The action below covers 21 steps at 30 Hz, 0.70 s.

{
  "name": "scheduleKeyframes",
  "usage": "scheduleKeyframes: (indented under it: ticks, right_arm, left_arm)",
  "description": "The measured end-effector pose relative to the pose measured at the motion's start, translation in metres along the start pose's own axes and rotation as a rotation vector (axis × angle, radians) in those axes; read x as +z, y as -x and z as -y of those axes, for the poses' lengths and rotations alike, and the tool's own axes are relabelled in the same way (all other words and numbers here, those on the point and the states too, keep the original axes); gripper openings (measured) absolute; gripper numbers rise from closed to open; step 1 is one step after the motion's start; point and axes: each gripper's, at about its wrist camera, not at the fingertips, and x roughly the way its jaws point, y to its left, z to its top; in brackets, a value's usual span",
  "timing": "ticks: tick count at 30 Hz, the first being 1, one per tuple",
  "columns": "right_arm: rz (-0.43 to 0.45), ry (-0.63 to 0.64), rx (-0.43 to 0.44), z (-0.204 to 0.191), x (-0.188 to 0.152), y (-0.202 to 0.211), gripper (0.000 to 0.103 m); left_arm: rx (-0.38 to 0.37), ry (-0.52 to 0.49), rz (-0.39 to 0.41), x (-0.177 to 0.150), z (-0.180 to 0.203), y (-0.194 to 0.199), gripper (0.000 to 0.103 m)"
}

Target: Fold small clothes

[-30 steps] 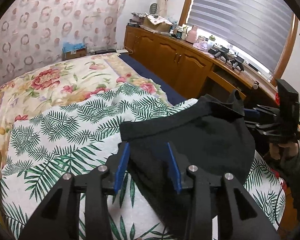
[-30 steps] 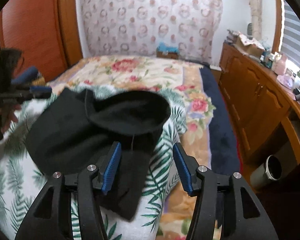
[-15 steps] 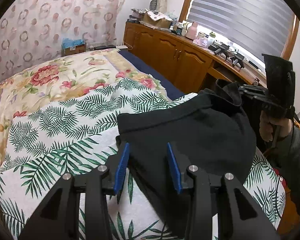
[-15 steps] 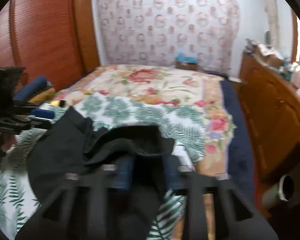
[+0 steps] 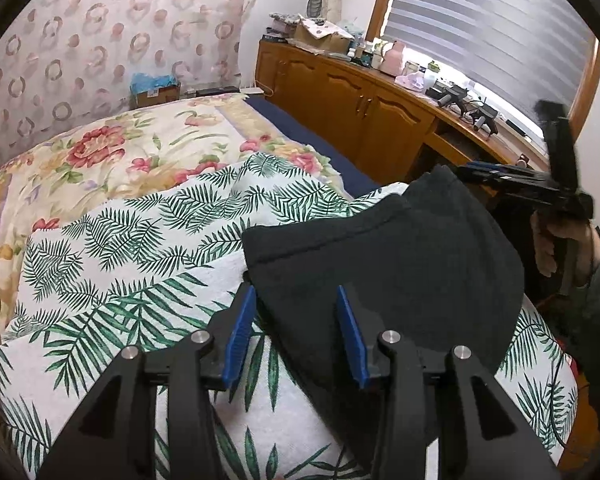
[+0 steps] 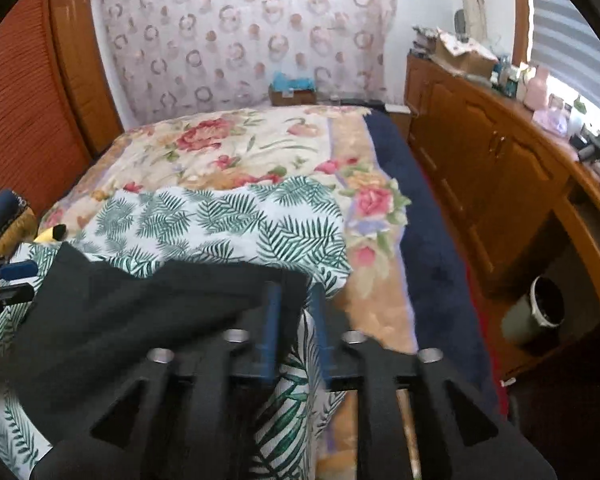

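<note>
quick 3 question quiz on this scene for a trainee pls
1. True or false: the black garment lies on the leaf-print blanket.
2. What stands on the floor by the wooden cabinets? A) a grey bin B) a chair C) a lamp
3. Is the left gripper clamped on the garment?

Key: 1 true. 2 A. 3 no, its jaws stand apart, with the garment's edge loose between them.

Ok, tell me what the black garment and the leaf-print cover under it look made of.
Black garment: soft matte knit, perhaps fleece or cotton jersey; no sheen, stitched hem, limp drape. Leaf-print cover: looks like terry or plush towelling; nubby matte white surface with printed green fronds.
</note>
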Motion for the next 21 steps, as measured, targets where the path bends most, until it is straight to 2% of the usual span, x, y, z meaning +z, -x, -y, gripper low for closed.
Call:
scheduleKeyframes:
  ticks: [2,4,6,11,14,18,21]
  right_arm:
    - [0.022,-0.003,-0.007,0.001,-0.002,0.007,0.052]
    - [0.040,-0.010,0.009,0.003,-0.001,0.014,0.054]
    - [0.050,-0.016,0.022,0.004,-0.006,0.020,0.064]
    - [0.044,-0.020,0.101,-0.001,-0.017,0.021,0.065]
    - [0.004,-0.024,0.162,-0.007,-0.023,0.014,0.065]
    - [-0.045,-0.009,0.166,-0.018,-0.032,0.003,0.070]
    - [-0.066,-0.023,0.184,-0.017,-0.034,-0.005,0.071]
  left_arm:
    - [0.012,0.010,-0.015,0.001,-0.004,-0.006,0.041]
    - [0.006,0.025,-0.032,0.001,-0.008,-0.013,0.041]
    - [-0.008,0.050,-0.055,0.001,-0.013,-0.022,0.042]
    - [-0.028,0.080,-0.073,-0.001,-0.015,-0.027,0.044]
    - [-0.029,0.094,-0.070,-0.003,-0.014,-0.026,0.044]
    - [-0.018,0.104,-0.068,-0.004,-0.011,-0.025,0.044]
    - [-0.046,0.114,-0.076,-0.004,-0.011,-0.026,0.044]
